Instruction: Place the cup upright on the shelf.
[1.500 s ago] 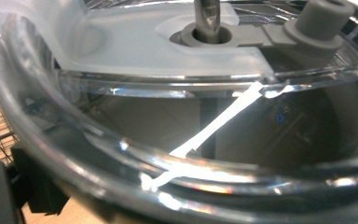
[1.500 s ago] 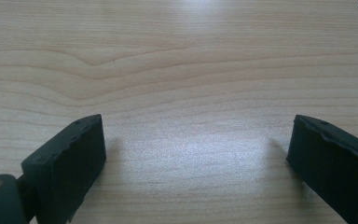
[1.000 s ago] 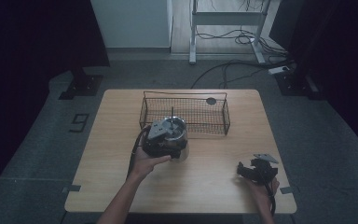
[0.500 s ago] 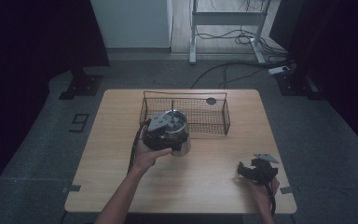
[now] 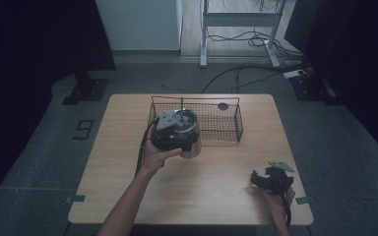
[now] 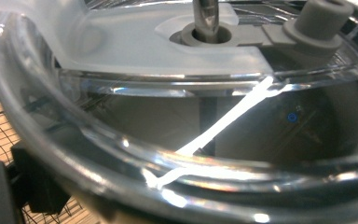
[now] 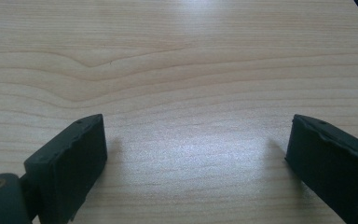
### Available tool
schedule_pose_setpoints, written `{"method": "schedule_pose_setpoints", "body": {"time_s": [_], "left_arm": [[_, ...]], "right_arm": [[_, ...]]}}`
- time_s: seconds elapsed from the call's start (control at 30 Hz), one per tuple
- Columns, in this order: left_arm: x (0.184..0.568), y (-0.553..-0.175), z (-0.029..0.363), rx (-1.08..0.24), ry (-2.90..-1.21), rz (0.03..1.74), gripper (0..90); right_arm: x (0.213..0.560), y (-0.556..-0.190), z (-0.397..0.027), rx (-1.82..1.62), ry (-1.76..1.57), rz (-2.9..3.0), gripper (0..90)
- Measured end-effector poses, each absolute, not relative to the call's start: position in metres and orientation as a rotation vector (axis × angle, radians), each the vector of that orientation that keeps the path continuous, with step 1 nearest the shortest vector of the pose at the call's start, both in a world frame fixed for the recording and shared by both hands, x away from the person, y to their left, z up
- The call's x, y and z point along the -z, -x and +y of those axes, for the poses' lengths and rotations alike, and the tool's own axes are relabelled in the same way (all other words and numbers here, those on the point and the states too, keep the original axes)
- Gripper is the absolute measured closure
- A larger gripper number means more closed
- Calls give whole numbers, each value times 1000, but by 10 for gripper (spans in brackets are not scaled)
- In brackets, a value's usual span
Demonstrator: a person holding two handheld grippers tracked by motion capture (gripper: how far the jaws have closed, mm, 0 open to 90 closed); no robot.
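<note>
With the left gripper (image 5: pixel 178 141), gripped a steel pot (image 5: pixel 193 146) at its rim, jaws closed on it and part-way apart around the wall. Held it off the table (image 5: pixel 216 201), at the near wall of the wire basket (image 5: pixel 236 129), toward that basket's left end. Against a second before: raised and carried away from the person, from a spot on the wood in front of the basket to one overlapping its near edge, with no change in the grip. Kept roughly upright, long axis near vertical, mouth up; could not tell any small tilt. In the left gripper view, saw from very close the curved rim of a clear lid (image 6: pixel 168 156), with a metal shaft (image 6: pixel 206 16) through its middle and a grey knob (image 6: pixel 318 17) beside that. Saw basket mesh low at the left of that view. Inside the basket, well off toward its far right, lay a small black round piece (image 5: pixel 222 106). With the right gripper (image 5: pixel 260 180) (image 7: pixel 196 154), held nothing: jaws spread wide over bare wood near the table's near right corner, same place as before, well apart from the pot.
</note>
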State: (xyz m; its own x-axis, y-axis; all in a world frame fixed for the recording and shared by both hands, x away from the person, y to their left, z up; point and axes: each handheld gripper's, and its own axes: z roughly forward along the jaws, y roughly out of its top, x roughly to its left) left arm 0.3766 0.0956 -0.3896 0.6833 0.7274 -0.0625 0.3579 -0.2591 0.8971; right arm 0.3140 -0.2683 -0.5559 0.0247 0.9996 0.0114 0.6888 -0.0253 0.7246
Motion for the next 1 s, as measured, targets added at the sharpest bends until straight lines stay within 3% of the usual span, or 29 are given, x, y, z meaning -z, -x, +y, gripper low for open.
{"method": "schedule_pose_setpoints", "body": {"time_s": [1.0], "left_arm": [[375, -417, 85, -472, -1862, 859, 41]], "right_arm": [[556, -314, -269, -748, -1769, 1706, 62]]}}
